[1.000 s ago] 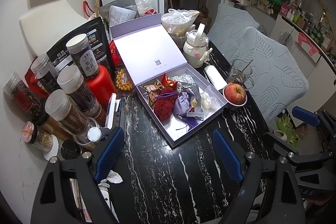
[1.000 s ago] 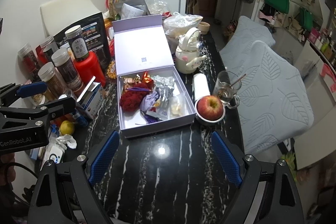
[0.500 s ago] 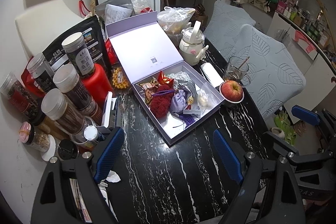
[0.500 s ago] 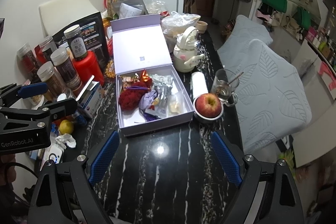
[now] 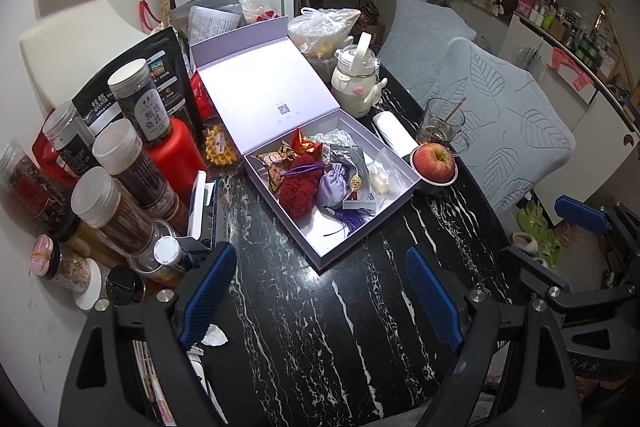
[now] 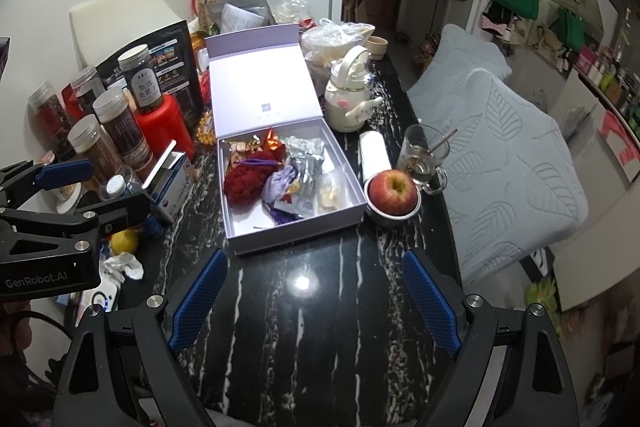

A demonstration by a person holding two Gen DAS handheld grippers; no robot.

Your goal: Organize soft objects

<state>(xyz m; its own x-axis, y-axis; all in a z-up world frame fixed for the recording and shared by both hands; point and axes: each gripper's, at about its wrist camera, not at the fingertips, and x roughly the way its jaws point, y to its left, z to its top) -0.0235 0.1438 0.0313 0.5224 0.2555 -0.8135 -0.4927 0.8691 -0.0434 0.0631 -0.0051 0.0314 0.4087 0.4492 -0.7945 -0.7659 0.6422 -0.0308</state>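
An open lavender box (image 5: 320,251) (image 6: 296,239) sits on the black marble table, its lid leaning back. In it lie a dark red fuzzy pouch (image 5: 298,189) (image 6: 248,179), a small lilac satin pouch (image 5: 334,185) (image 6: 276,185) with a purple tassel, silver foil packets (image 6: 306,155) and small sachets. My left gripper (image 5: 320,291) is open and empty above the table in front of the box. My right gripper (image 6: 316,299) is open and empty, also short of the box. The left gripper also shows in the right wrist view (image 6: 68,187), and the right gripper in the left wrist view (image 5: 560,247).
Several jars (image 5: 120,163) and a red canister (image 5: 176,155) crowd the table's left side. A white teapot (image 5: 356,83), a glass mug (image 5: 440,127) and an apple in a bowl (image 5: 434,163) stand right of the box. Two grey cushioned chairs (image 6: 508,155) flank the right edge.
Both grippers have drawn back and up a little from the box, so it looks smaller and farther. Nothing was picked up; the box contents are unmoved.
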